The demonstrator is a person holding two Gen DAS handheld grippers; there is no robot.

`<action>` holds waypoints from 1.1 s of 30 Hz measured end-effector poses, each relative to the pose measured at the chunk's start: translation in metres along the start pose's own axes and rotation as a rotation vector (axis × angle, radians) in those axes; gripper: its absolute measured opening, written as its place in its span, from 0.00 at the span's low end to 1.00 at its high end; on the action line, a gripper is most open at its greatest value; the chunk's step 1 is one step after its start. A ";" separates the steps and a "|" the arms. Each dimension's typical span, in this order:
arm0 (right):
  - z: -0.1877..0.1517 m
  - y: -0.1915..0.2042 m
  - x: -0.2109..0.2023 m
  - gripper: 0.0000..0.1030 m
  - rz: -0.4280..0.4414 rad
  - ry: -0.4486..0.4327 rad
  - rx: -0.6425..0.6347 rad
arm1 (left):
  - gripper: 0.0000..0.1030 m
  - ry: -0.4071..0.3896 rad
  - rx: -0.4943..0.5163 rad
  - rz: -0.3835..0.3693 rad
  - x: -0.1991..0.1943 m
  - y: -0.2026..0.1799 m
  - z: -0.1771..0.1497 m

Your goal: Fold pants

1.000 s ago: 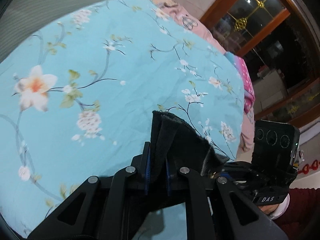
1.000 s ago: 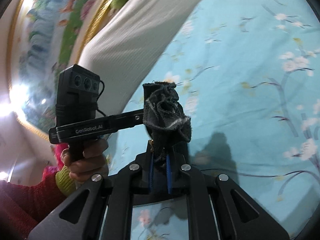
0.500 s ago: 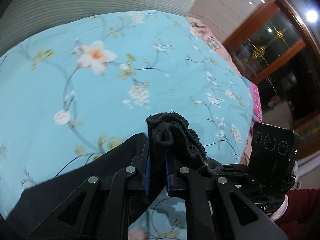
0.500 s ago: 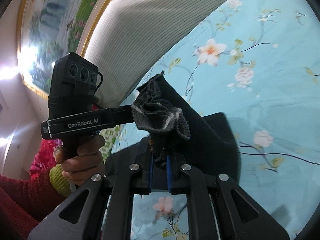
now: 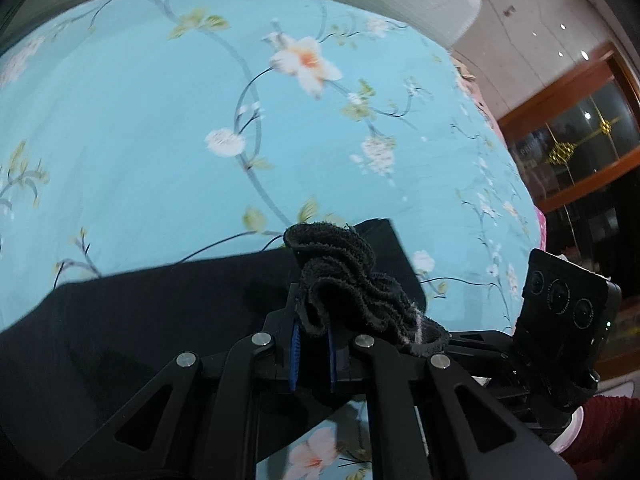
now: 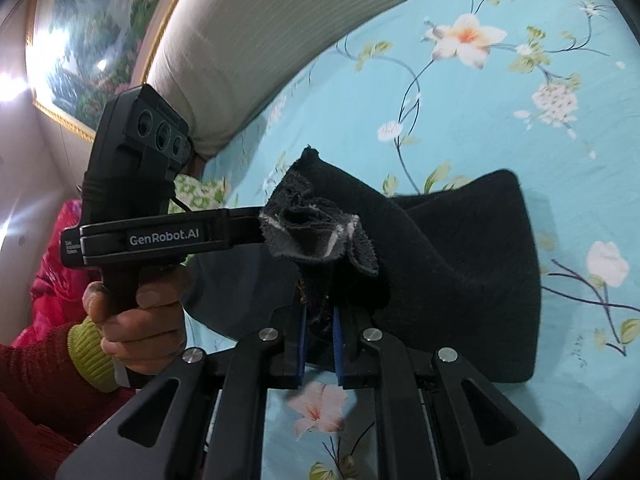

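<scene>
Black pants (image 5: 160,320) lie part-folded on a blue flowered bedsheet (image 5: 160,120). My left gripper (image 5: 310,320) is shut on a bunched black hem (image 5: 344,280), its jaws closing tight on the cloth. In the right wrist view the pants (image 6: 460,272) drape from my right gripper (image 6: 319,312), shut on another bunch of the same hem (image 6: 312,228). The left gripper (image 6: 256,224), held by a hand (image 6: 136,320) in a red sleeve, meets that bunch from the left. Both grips sit side by side, just above the sheet.
A cream ribbed headboard cushion (image 6: 260,20) borders the bed's far side. A framed picture (image 6: 80,40) hangs behind it. Pink bedding (image 6: 52,260) lies at the left. A dark wood-framed window (image 5: 580,128) stands past the bed's right edge.
Both grippers carried the hem across the bed towards the headboard and lower. The black pants now spread under and beside them, where only sheet showed before.
</scene>
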State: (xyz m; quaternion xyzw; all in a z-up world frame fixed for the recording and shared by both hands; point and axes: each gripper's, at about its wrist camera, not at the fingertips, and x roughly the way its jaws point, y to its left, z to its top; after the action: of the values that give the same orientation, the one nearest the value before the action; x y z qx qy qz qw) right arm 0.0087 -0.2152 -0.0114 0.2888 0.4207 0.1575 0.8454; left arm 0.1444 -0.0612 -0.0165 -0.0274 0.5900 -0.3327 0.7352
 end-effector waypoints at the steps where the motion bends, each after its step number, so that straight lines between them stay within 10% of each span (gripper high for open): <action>1: -0.001 0.000 0.004 0.11 -0.006 0.010 -0.005 | 0.07 0.000 -0.007 0.003 0.001 0.002 -0.001; 25: -0.007 0.047 0.039 0.42 -0.011 0.202 -0.169 | 0.15 -0.107 -0.371 0.079 -0.049 0.078 -0.076; 33: 0.005 0.074 0.049 0.42 0.026 0.208 -0.217 | 0.45 -0.193 -0.503 0.149 -0.091 0.102 -0.118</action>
State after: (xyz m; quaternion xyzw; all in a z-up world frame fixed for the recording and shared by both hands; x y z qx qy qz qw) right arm 0.0401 -0.1340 0.0071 0.1832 0.4826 0.2421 0.8215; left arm 0.0785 0.1071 -0.0191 -0.1972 0.5816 -0.1164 0.7806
